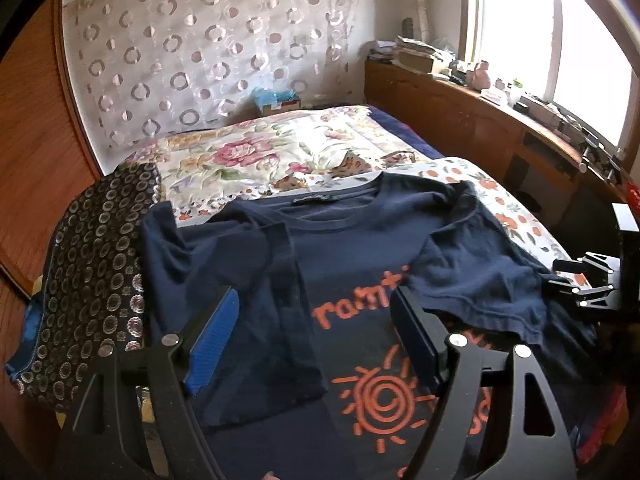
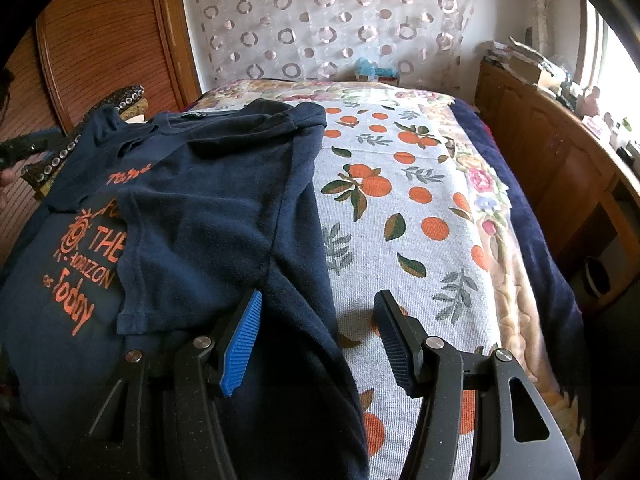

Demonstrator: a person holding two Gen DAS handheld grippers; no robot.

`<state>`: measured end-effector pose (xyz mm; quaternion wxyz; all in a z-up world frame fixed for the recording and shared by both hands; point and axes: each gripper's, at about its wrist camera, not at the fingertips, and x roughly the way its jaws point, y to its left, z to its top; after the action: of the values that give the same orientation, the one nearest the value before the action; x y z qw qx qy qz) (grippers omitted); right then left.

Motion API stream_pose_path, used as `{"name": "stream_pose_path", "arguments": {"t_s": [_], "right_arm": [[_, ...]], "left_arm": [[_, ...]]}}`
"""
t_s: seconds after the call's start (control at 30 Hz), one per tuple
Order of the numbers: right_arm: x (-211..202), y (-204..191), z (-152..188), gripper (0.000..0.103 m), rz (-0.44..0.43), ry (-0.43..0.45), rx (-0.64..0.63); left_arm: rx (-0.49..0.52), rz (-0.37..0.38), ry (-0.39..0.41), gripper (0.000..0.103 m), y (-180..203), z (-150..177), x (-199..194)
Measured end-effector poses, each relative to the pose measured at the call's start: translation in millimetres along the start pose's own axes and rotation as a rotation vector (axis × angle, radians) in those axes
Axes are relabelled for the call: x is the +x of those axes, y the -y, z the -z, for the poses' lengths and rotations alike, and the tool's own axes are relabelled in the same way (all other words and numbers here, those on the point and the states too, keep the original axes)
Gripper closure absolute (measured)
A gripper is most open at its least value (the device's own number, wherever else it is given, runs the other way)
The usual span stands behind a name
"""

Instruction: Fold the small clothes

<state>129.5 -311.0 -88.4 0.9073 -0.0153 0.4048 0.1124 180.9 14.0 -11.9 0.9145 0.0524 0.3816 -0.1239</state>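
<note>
Hovering wide and empty, left claw point(image 1: 316, 332) over the shirt point(image 1: 360, 248) at frame centre, right claw point(image 2: 318, 340) astride its lower-centre edge, collar pointing toward the top.

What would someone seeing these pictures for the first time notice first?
A navy T-shirt with orange sun-and-lettering print lies on the bed, both sleeves folded inward over its front. Beside it spreads a white cloth printed with oranges. Both grippers, left gripper and right gripper, hang open above the shirt.
</note>
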Motion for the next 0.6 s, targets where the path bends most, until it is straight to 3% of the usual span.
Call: {"name": "stream_pose_path", "arguments": {"t_s": [0.2, 0.33, 0.6], "right_arm": [[-3, 4, -39, 0.044, -0.017, 0.048, -0.03], [22, 8, -68, 0.044, -0.024, 0.016, -0.056], [86, 17, -106, 0.044, -0.048, -0.069, -0.062]], "left_arm": [[-0.036, -0.04, -0.027, 0.024, -36, -5, 11], [-0.078, -0.057, -0.049, 0.024, -67, -14, 20], [-0.067, -0.104, -0.054, 0.025, -105, -34, 33]]}}
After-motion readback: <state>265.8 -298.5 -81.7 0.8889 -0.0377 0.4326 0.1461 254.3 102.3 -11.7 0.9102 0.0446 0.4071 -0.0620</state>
